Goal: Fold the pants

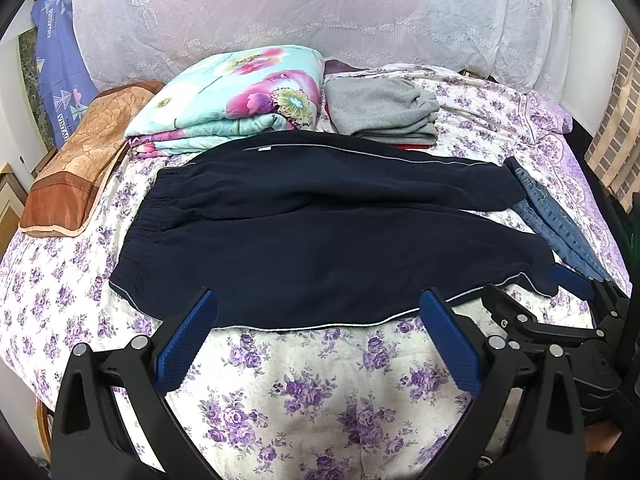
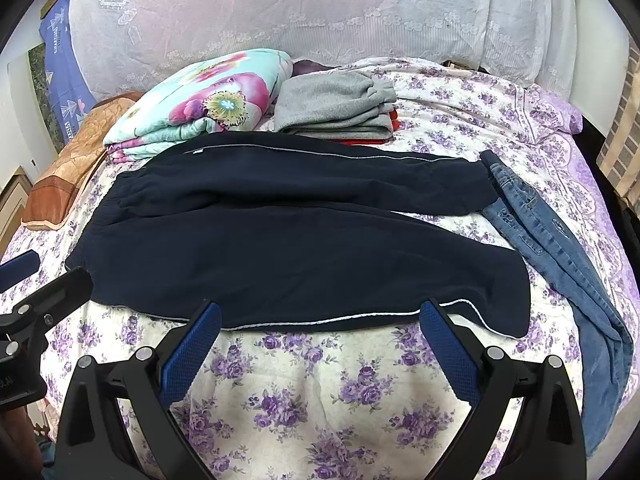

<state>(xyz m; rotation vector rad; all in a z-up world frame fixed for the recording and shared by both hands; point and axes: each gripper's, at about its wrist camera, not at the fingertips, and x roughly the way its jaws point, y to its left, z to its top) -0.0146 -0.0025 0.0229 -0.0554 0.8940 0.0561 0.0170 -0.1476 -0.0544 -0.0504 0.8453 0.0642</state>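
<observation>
Pants: we see navy track pants (image 1: 320, 232) flat across the floral bedspread (image 1: 320, 392), waistband left.
Near edge: bare bedspread, left gripper (image 1: 319, 308) and right gripper (image 2: 320, 316) spread, empty.
Right-wrist view only: jeans (image 2: 568, 256) hanging over the bed edge.

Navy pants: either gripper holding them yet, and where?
Nothing held. Left gripper and right gripper both have jaws open at the navy pants' near edge.

navy pants (image 1: 320, 232): 1 | jeans (image 2: 560, 248): 1 | floral quilt (image 1: 240, 100): 1 | grey garment (image 1: 384, 108): 1 | brown pillow (image 1: 84, 160): 1
</observation>
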